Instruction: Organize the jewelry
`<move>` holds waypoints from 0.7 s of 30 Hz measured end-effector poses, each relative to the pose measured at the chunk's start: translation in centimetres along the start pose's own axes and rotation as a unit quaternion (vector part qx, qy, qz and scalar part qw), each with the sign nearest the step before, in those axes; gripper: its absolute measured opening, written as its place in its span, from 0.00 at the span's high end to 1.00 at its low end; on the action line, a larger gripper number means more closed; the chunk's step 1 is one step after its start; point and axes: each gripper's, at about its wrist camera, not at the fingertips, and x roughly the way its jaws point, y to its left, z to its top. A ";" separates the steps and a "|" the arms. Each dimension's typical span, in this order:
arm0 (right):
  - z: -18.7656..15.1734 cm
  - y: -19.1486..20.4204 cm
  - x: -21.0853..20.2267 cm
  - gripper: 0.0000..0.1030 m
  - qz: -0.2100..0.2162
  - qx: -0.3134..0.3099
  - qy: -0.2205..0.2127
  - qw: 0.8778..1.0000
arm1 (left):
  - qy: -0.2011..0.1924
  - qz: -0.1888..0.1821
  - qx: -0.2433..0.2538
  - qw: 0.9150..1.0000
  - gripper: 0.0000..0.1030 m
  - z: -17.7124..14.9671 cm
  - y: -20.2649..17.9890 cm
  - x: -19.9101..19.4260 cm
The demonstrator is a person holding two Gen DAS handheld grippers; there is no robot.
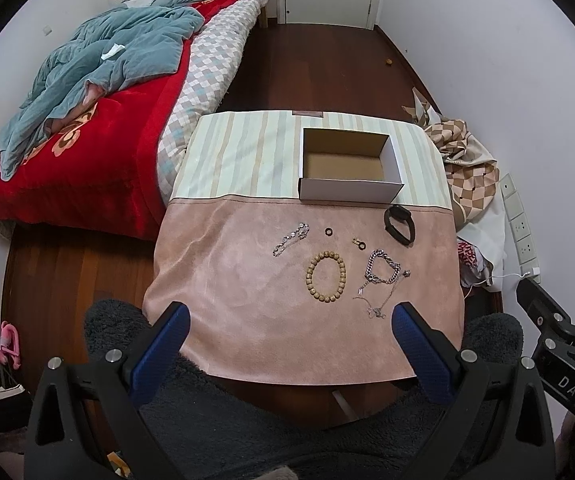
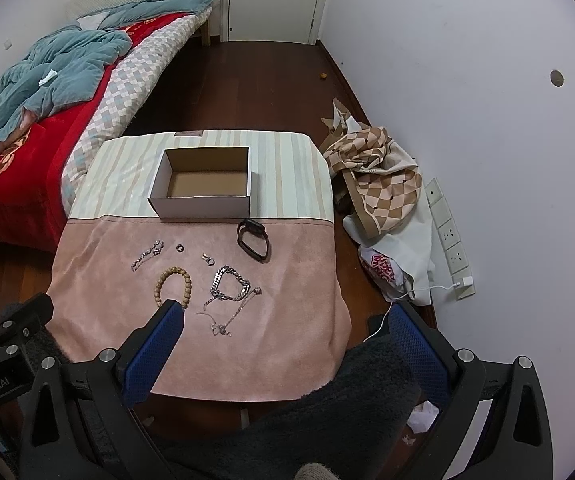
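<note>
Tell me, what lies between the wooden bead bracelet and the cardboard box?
A small dark ring lies on the pink cloth between the bead bracelet and the box, seen in both wrist views.

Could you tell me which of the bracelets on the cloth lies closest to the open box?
The black band, just below the box's right front corner; it alone is black.

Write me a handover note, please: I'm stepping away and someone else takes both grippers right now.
Left gripper: open, empty, held back over the table's near edge.
Right gripper: open, empty, likewise held back.
Cardboard box: open, nothing in it, at the far side of the table.
On the pink cloth: black band, thin silver chain, dark ring, small clasp piece, wooden bead bracelet, chunky silver chain, tangled fine necklace.
Done: nothing.
Left: every piece.
</note>
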 end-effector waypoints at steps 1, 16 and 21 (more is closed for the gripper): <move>0.0 0.0 0.0 0.00 0.000 0.000 0.000 1.000 | 0.001 0.000 0.000 1.000 0.00 0.0 0.0 0.0; 0.1 0.0 0.0 0.00 0.000 0.000 0.000 1.000 | 0.001 -0.001 0.001 1.000 0.00 0.1 0.0 -0.1; 0.2 -0.2 0.0 0.00 -0.001 0.002 -0.001 1.000 | -0.002 -0.002 0.001 1.000 0.00 0.3 0.0 -0.2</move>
